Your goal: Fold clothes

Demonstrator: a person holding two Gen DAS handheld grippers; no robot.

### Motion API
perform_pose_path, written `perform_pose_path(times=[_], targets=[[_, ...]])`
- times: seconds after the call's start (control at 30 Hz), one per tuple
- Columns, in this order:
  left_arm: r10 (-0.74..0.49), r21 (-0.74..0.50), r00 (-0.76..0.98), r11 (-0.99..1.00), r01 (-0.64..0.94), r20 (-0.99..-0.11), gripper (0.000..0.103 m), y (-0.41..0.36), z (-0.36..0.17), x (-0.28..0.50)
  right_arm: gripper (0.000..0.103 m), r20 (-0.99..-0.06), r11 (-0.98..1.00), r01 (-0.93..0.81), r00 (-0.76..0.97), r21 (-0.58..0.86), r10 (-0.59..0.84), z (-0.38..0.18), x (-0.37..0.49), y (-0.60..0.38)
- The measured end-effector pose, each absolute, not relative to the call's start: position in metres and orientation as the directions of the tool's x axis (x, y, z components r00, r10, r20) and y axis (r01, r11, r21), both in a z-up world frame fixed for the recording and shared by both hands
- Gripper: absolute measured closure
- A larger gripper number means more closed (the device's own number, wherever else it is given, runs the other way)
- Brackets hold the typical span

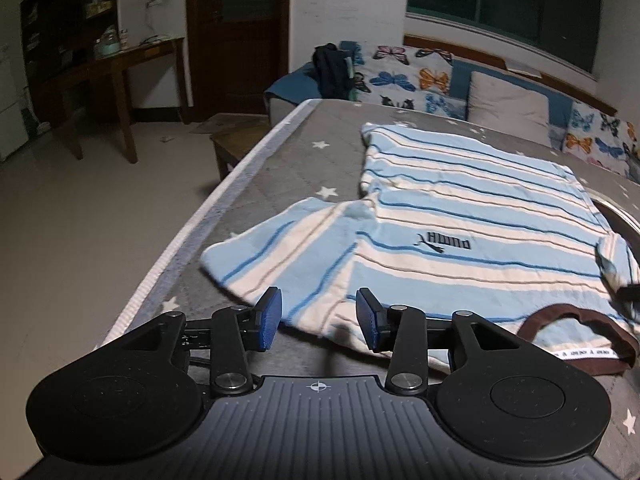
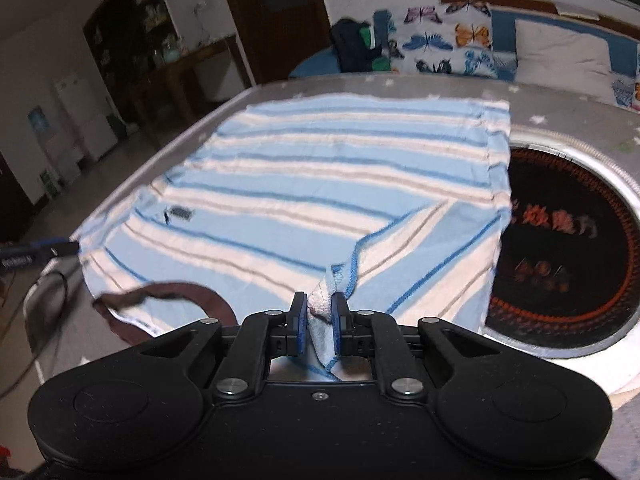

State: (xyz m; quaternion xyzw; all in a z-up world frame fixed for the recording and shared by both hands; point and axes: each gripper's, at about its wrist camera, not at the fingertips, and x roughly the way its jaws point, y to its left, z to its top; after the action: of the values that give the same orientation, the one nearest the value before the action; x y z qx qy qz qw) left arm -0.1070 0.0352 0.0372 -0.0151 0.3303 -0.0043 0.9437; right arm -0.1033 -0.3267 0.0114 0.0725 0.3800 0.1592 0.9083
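Note:
A light-blue and white striped T-shirt (image 1: 460, 216) lies spread on the grey, star-printed table cover (image 1: 304, 136), its brown collar (image 1: 576, 320) nearest me. My left gripper (image 1: 319, 300) stands open just over the shirt's near shoulder, beside the flat left sleeve (image 1: 280, 248), with nothing pinched between its blue pads. In the right wrist view my right gripper (image 2: 320, 304) is shut on the hem of the other sleeve (image 2: 420, 256), which is lifted and pulled across the shirt body (image 2: 320, 168). The collar (image 2: 168, 292) lies to its left.
A round dark hob with a metal rim (image 2: 624, 184) is set in the table, right of the shirt. The table's left edge (image 1: 180, 240) drops to the floor, with a wooden stool (image 1: 236, 140) and a desk (image 1: 120, 64) beyond. Butterfly cushions (image 1: 408, 76) and dark clothes (image 1: 332, 68) lie behind.

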Motion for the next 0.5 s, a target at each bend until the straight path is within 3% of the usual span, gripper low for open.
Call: perform_pose_path(times=[0.23,0.5], targets=[[0.018,-0.047,0.774,0.997,-0.061,-0.633,0.058,0.046,0.036,-0.101,0.079,-0.652,0.936,-0.260,0.672,0.236,0.351,0.029,-0.113,-0.333],[0.075,-0.084,0.756,0.982,-0.170,-0.650,0.058,0.067,0.031,-0.085,0.079,-0.687,0.961,-0.218,0.672,0.172,0.276,0.027,-0.115,-0.345]])
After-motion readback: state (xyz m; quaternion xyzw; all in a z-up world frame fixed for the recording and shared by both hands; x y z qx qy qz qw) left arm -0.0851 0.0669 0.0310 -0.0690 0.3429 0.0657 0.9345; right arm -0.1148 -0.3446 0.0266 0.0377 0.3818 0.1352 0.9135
